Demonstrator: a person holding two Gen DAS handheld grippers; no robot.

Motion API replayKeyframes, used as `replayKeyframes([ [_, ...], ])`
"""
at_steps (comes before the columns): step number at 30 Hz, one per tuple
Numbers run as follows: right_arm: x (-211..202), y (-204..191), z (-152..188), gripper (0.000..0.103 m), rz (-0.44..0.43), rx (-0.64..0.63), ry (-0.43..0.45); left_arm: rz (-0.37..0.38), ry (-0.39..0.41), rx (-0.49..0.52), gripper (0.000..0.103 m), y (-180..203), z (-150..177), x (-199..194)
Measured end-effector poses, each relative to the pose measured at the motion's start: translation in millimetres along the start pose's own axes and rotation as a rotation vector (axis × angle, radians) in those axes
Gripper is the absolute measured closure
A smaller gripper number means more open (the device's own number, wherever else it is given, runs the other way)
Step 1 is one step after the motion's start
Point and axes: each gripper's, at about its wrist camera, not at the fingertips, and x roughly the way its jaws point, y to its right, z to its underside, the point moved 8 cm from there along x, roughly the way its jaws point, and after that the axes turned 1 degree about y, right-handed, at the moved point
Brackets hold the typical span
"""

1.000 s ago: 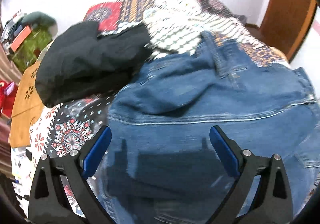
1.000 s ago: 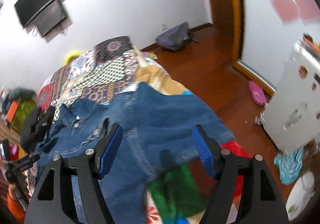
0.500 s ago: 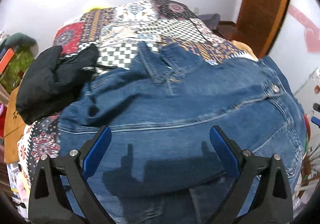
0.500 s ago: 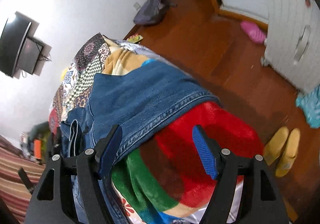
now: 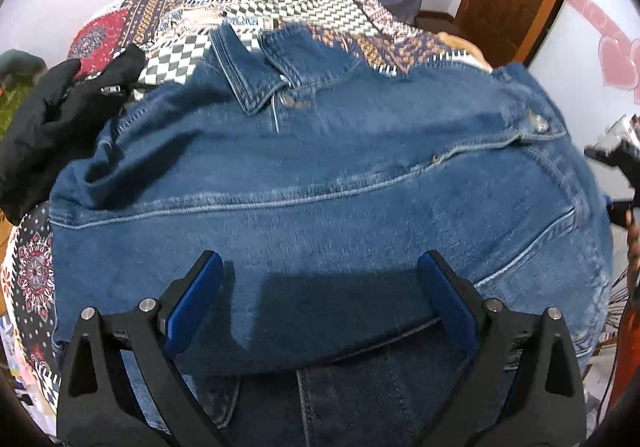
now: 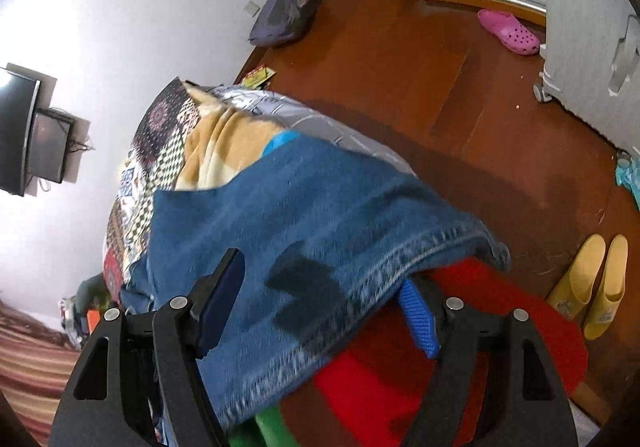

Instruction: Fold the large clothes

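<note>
denim jacket (image 5: 320, 183): lying spread across the bed, collar (image 5: 256, 59) pointing to the far side, metal button (image 5: 286, 100) showing just below the collar; second button (image 5: 540, 124) sitting near the right edge; a darker denim layer is showing under the near hem in the left wrist view; in the right wrist view the jacket (image 6: 320, 231) is draping over the bed's edge, stitched hem (image 6: 400, 279) running diagonally between the fingers
left gripper (image 5: 320, 287): hovering over the near part of the jacket; jaws standing wide apart, gripping nothing; blue pads (image 5: 192, 299) both showing; casting a shadow on the denim
right gripper (image 6: 324, 307): jaws standing apart; left finger lying over the denim, right blue pad (image 6: 418, 319) sitting just under the hem edge; the cloth is running between the fingers but is not being pinched
patchwork quilt (image 5: 280, 3): covering the bed beyond the collar; checked and floral patches
black garment (image 5: 60, 127): lying at the jacket's left shoulder, touching it
red blanket (image 6: 480, 327): lying under the hem at the bed's corner; green patch (image 6: 264, 427) beside it
floor (image 6: 400, 47): brown wood; pink clog (image 6: 508, 31), yellow boots (image 6: 592, 283), grey bag (image 6: 284, 11) by the wall
wall: TV (image 6: 16, 131) mounted at left
</note>
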Motion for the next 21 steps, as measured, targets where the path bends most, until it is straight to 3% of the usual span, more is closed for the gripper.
replayKeyframes([
  [2, 2.2, 0.2, -4.5, 0.042, 0.026, 0.005, 0.029, 0.002, 0.006, -0.003, 0.004, -0.6, -0.4, -1.3],
  [4, 3.7, 0.1, -7.7, 0.065, 0.084, -0.015, 0.059, 0.009, 0.003, -0.012, 0.004, -1.5, 0.0, -1.1],
  [7, -0.4, -4.4, -9.8, 0.079, 0.147, -0.072, 0.106, 0.013, 0.001, -0.022, 0.004, -2.4, 0.8, -1.0],
  [13, -34.5, -29.1, -18.5, 0.092, 0.118, -0.154, 0.201, 0.026, 0.009, -0.032, 0.004, -5.0, 2.4, -5.4],
  [21, -96.2, -141.6, -0.4, 0.095, -0.029, -0.421, 0.332, 0.027, 0.058, -0.034, 0.004, -14.1, 2.5, -26.0],
])
